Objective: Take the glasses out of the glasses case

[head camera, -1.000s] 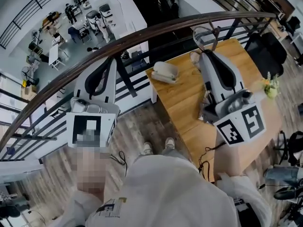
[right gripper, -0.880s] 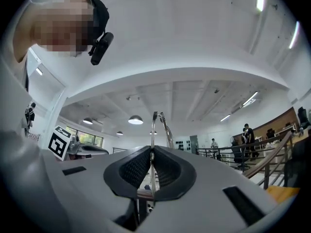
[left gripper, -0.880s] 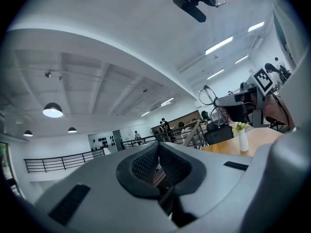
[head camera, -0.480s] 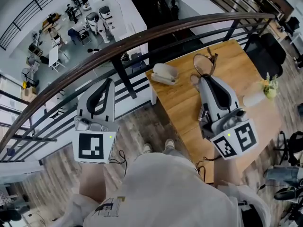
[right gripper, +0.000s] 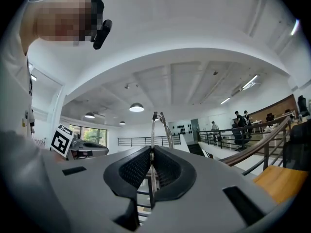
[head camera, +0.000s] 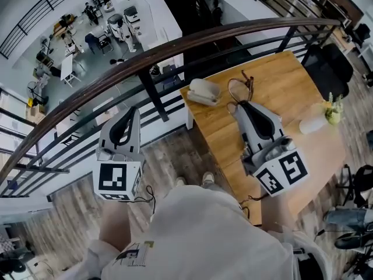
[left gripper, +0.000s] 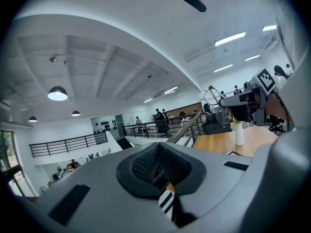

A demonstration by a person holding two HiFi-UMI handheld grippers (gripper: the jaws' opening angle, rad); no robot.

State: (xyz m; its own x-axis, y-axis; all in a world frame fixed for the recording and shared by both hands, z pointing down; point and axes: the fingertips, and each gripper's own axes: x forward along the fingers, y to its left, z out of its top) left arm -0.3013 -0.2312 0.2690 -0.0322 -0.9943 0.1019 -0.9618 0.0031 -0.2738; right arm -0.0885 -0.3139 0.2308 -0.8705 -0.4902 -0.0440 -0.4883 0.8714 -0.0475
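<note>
The glasses (head camera: 238,90), thin wire frames, stick out past the tips of my right gripper (head camera: 238,105), which is shut on them over the wooden table (head camera: 291,86). In the right gripper view the thin metal frame (right gripper: 154,123) stands pinched between the pads. The pale glasses case (head camera: 203,90) lies on the table's left corner, a little left of the glasses. My left gripper (head camera: 135,111) hangs off the table over the railing and the floor, shut with nothing in it. The left gripper view shows the right gripper (left gripper: 243,101) carrying the glasses (left gripper: 213,96).
A dark handrail (head camera: 175,45) with bars runs across behind the table's left edge. A white vase (head camera: 313,123) with a small plant (head camera: 333,109) stands on the table at the right. A black chair (head camera: 332,63) sits at the far right.
Both grippers have sunk and drawn nearer to me. The right one has brought the glasses down and left, close to the case. Neither gripper's jaws have changed.
</note>
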